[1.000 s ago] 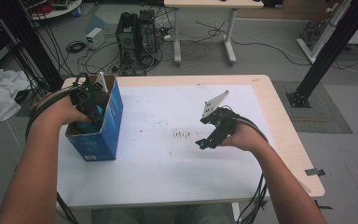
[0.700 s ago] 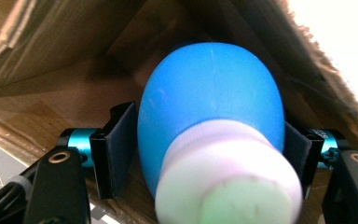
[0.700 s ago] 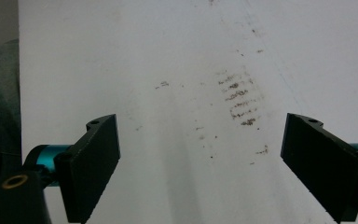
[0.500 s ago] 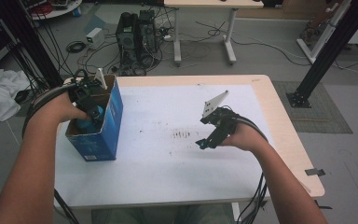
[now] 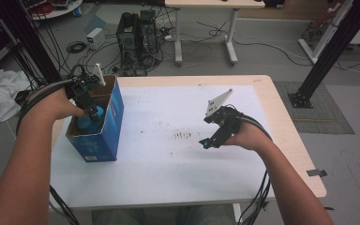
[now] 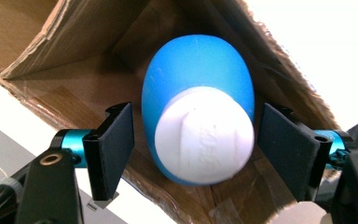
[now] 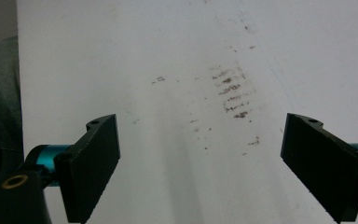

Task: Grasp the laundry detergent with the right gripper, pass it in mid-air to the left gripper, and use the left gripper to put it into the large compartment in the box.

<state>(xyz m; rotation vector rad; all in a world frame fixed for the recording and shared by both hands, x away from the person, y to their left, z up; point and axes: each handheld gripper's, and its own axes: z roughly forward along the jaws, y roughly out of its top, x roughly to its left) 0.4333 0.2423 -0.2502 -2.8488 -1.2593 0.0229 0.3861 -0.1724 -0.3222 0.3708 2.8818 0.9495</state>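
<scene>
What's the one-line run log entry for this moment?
left gripper: jaws just opened, pads clear of blue bottle | bottle: inside cardboard box, white cap up | right gripper: open, empty, over table

Between my two hands the bench lies bare, open for any sweep. At its left edge the blue box stands upright; its cardboard walls crowd my left hand-held gripper, and the blue bottle fills the gap between my jaws.
</scene>
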